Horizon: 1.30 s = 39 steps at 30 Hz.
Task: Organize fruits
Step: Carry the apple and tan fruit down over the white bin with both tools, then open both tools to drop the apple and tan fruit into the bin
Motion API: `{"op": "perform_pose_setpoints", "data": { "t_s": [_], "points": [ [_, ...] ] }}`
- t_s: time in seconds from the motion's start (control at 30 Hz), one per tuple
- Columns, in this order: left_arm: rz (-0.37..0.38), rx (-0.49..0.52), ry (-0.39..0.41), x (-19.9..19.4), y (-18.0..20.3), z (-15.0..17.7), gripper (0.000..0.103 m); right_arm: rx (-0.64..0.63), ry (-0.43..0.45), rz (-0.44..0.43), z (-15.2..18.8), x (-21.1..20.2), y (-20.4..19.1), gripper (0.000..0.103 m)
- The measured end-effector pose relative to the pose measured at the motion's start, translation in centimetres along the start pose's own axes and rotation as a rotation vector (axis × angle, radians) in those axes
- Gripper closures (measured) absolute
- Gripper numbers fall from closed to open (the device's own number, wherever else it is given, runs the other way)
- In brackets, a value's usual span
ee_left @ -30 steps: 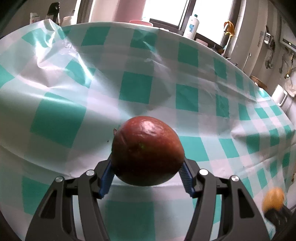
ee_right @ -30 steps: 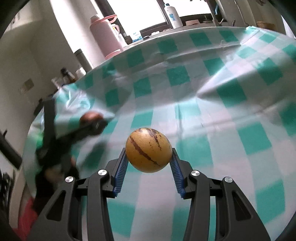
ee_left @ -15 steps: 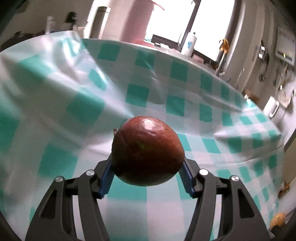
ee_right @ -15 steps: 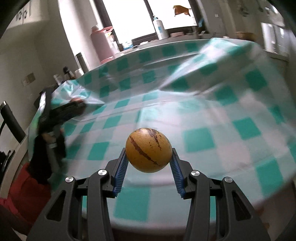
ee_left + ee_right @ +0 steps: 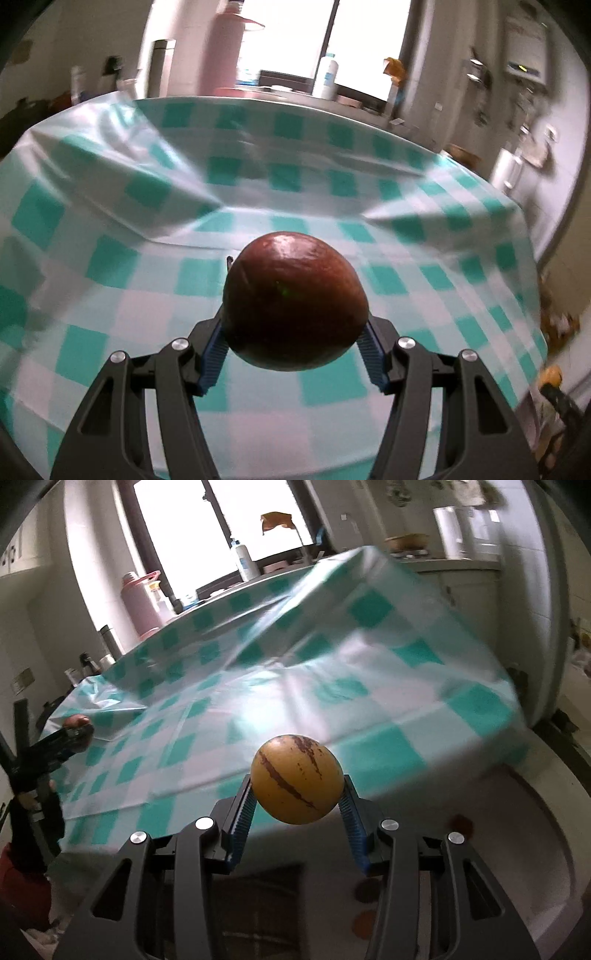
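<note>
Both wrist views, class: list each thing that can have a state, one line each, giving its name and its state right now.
left tongs: shut on the red fruit.
red fruit: held off the table, whole.
right tongs: shut on the striped yellow fruit.
striped yellow fruit: held in the air, whole.
checked tablecloth: spread over the table, creased in ridges.
white bottle: upright by the window.

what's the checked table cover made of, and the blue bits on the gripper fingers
The table cover looks like thin plastic or vinyl sheet: glossy, with sharp shiny creases and window glare. The blue pads on the right gripper look like ribbed rubber or soft plastic, matte with fine ridges; they press the yellow striped fruit. Exact materials can't be confirmed.
</note>
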State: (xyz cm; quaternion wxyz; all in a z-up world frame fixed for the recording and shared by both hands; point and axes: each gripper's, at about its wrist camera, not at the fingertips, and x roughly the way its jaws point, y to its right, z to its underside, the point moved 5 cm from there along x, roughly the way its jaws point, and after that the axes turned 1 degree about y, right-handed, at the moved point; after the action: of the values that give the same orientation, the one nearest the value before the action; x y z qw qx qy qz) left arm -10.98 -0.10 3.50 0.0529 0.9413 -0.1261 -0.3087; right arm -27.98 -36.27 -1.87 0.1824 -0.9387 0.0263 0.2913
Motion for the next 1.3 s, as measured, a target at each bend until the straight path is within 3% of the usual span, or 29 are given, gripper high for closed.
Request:
{"op": "perform_pose_setpoints", "data": {
  "t_s": [0.3,0.53,0.77,0.93,1.1,1.3],
  "points": [
    [0.211,0.164,-0.038,-0.7,10.3,3.4,0.041,0.119,-0.008,0.108,2.7,-1.7,7.2,0.057],
    [0.33,0.345,-0.085,-1.5,18.0,6.1,0.041,0.181,-0.075,0.217,5.3,-1.2,11.3,0.057],
    [0.496,0.562,-0.199,-1.5,27.3,11.4,0.041,0.189,-0.183,0.377,7.6,-0.6,15.8,0.057],
    [0.591,0.723,-0.269,-1.1,33.2,16.3,0.041,0.168,-0.227,0.446,8.7,-0.7,18.3,0.057],
    [0.601,0.831,-0.377,1.2,36.6,21.3,0.041,0.111,-0.291,0.472,10.1,0.3,18.8,0.057],
    [0.525,0.938,-0.504,6.4,38.7,27.1,0.041,0.097,-0.388,0.49,12.0,1.1,19.8,0.057]
  ]
}}
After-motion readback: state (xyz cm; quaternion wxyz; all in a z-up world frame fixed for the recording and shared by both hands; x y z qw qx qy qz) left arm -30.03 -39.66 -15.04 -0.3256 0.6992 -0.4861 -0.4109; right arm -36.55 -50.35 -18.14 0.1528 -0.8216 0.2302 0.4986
